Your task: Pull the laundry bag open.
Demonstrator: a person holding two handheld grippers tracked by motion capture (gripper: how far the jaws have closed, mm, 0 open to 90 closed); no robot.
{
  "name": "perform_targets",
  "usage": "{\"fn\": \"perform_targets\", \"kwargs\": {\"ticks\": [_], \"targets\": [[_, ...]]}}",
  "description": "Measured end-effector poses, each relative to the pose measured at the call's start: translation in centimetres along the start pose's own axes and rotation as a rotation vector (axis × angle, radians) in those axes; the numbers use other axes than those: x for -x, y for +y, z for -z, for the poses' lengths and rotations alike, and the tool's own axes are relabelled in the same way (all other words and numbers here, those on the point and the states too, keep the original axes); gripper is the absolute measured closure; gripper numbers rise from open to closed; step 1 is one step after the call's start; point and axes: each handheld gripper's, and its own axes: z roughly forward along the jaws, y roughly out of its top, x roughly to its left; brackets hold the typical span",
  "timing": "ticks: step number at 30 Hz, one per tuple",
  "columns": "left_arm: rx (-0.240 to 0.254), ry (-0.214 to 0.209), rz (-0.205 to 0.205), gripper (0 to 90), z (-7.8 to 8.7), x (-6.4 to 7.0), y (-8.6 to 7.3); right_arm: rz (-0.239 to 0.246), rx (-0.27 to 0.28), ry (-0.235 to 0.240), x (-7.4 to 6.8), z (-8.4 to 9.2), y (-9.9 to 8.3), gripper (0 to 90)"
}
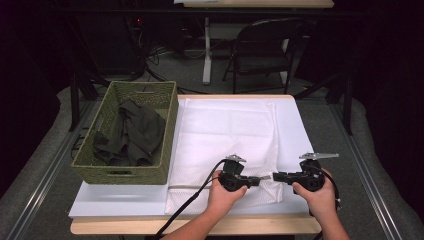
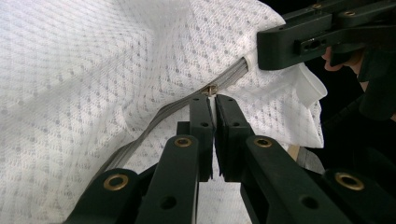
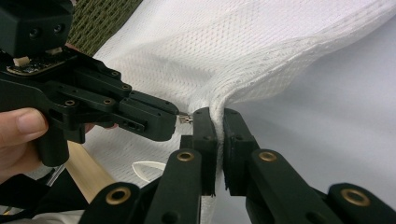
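A white mesh bag point(image 1: 225, 135) lies flat on the table, its grey zipper point(image 2: 159, 116) along the near edge. My left gripper point(image 1: 261, 178) is shut on the small metal zipper pull point(image 2: 211, 89), which sits pinched at its jaw tips point(image 2: 214, 99). My right gripper point(image 1: 276, 176) faces it tip to tip from the right. In the right gripper view its jaws point(image 3: 218, 114) are shut on a bunched fold of the bag's edge point(image 3: 243, 46) beside the zipper's end. The pull point(image 3: 186, 119) shows just left of them, at the left gripper's tip point(image 3: 175, 122).
A green woven basket point(image 1: 125, 175) with dark clothes point(image 1: 132, 132) inside stands at the table's left. The bag rests on a white board point(image 1: 295, 130) over a wooden tabletop. A chair point(image 1: 260, 50) stands beyond the far edge.
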Motion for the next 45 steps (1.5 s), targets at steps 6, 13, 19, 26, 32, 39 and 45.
{"fn": "perform_targets", "kwargs": {"ticks": [6, 13, 19, 26, 32, 39, 45], "targets": [[-0.010, 0.027, 0.002, 86.8, 0.3, -0.4, -0.5, -0.003, -0.002, -0.016, 0.1, 0.1, -0.1, 85.6], [-0.010, 0.043, 0.010, 86.8, 1.0, -1.0, -1.0, -0.013, 0.003, -0.023, 0.5, 0.5, 0.0, 85.7], [-0.012, 0.056, -0.004, 86.8, 1.5, -1.0, -1.1, -0.015, -0.006, -0.035, 0.7, 0.5, -0.1, 85.7], [-0.015, 0.081, -0.007, 86.8, 1.8, -1.0, -1.2, -0.012, -0.008, -0.027, 0.6, 0.4, -0.1, 85.9], [0.000, 0.086, 0.010, 86.7, 2.6, -1.6, -1.8, -0.031, -0.003, -0.019, 0.9, 0.5, -0.2, 85.9], [-0.006, 0.136, 0.003, 86.8, 3.5, -1.8, -2.2, -0.014, -0.005, -0.049, 0.9, 0.7, -0.2, 86.0], [-0.001, 0.158, 0.007, 86.8, 4.5, -2.3, -2.8, -0.033, -0.009, -0.034, 1.0, 0.5, -0.2, 86.1]]}}
